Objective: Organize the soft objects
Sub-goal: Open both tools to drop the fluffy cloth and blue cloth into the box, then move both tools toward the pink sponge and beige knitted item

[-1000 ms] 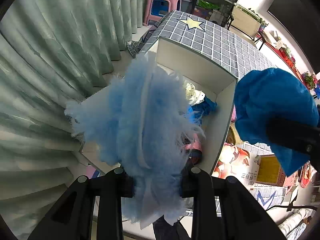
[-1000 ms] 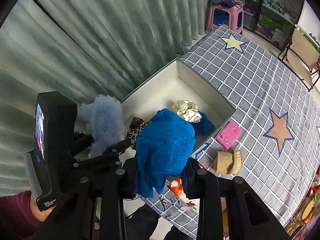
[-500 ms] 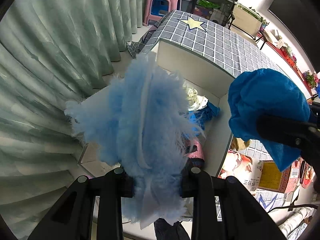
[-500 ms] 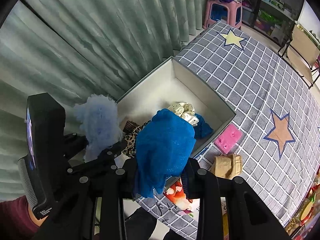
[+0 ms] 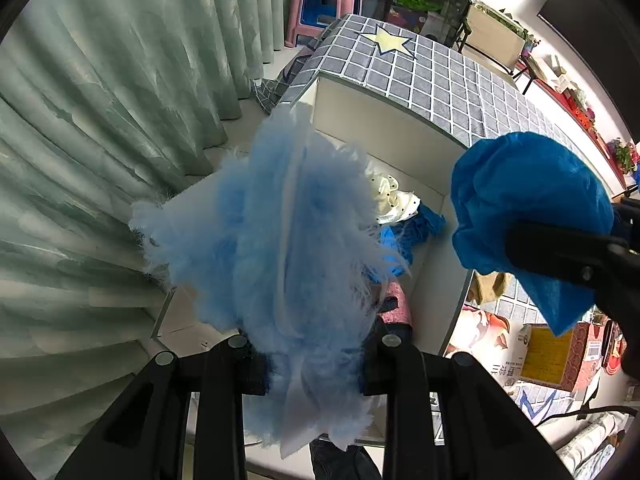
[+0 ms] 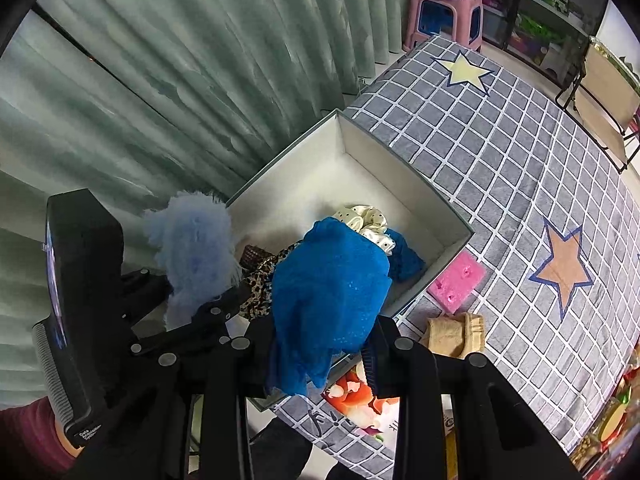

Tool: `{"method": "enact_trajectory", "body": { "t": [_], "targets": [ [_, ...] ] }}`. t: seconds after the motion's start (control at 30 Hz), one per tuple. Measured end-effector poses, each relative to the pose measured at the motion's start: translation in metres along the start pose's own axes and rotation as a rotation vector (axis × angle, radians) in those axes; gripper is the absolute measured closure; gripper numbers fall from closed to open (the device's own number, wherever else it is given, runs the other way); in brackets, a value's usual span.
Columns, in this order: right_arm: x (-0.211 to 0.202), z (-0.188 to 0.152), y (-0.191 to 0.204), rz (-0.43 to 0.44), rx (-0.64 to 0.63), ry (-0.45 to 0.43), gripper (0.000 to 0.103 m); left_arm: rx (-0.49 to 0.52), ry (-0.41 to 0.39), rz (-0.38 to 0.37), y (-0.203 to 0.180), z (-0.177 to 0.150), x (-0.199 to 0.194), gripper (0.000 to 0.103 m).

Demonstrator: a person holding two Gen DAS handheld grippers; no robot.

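My left gripper (image 5: pixel 314 364) is shut on a fluffy light-blue plush piece (image 5: pixel 280 236), held above the near-left end of an open white box (image 5: pixel 456 256). The same plush piece (image 6: pixel 192 256) shows at the left of the right wrist view. My right gripper (image 6: pixel 320 356) is shut on a deep-blue sparkly cloth (image 6: pixel 328 296), which hangs over the box's (image 6: pixel 448 208) near corner. This blue cloth (image 5: pixel 528 216) also appears at the right of the left wrist view. Inside the box lie a cream dotted scrunchie (image 6: pixel 366 222), a blue fabric piece (image 6: pixel 406 260) and a leopard-print item (image 6: pixel 260 280).
The box sits at the edge of a grey checked table (image 6: pixel 520 168) with star patches, beside a green curtain (image 6: pixel 180 60). A pink foam block (image 6: pixel 456 282) and a tan sock (image 6: pixel 456 334) lie just outside the box. A pink stool (image 6: pixel 444 20) stands beyond the table.
The right gripper with the blue cloth has drifted a little toward the box and slightly lower. The left gripper and its plush piece have stayed put.
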State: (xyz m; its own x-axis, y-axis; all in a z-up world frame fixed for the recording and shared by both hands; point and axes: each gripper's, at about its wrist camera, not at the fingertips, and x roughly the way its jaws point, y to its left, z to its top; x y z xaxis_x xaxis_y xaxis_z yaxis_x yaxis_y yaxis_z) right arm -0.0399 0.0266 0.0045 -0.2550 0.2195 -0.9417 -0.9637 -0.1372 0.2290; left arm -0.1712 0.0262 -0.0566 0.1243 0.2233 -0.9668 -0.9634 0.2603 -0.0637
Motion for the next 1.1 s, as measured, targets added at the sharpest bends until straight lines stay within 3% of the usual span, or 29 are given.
{"method": "enact_trajectory", "body": {
  "t": [0.4,0.5,0.53,0.57,0.63,0.73,0.83,1.1],
  "targets": [
    [0.01,0.006,-0.006,0.007,0.012,0.02,0.069,0.004,0.01,0.001,-0.003,0.004,0.004,0.07],
    [0.014,0.008,-0.008,0.021,0.017,0.028,0.069,0.011,0.01,-0.011,-0.006,0.005,0.004,0.054],
    [0.014,0.009,-0.009,0.027,0.018,0.031,0.068,0.014,0.007,-0.006,-0.006,0.006,0.004,0.042],
    [0.015,0.01,-0.01,0.033,0.021,0.034,0.058,0.019,0.003,-0.004,-0.007,0.006,0.003,0.031],
    [0.014,0.011,-0.012,0.036,0.029,0.032,0.043,0.023,-0.005,-0.006,-0.009,0.007,0.001,0.021],
    [0.01,0.013,-0.017,0.044,0.042,0.017,0.042,0.021,-0.019,-0.016,-0.01,0.009,-0.001,0.016],
    [0.007,0.014,-0.023,0.05,0.073,0.011,0.004,0.01,-0.018,-0.018,-0.01,0.012,-0.001,0.012],
    [-0.014,0.008,-0.072,0.168,0.284,0.062,0.002,0.007,-0.026,-0.217,-0.026,0.025,-0.014,0.011]
  ]
}}
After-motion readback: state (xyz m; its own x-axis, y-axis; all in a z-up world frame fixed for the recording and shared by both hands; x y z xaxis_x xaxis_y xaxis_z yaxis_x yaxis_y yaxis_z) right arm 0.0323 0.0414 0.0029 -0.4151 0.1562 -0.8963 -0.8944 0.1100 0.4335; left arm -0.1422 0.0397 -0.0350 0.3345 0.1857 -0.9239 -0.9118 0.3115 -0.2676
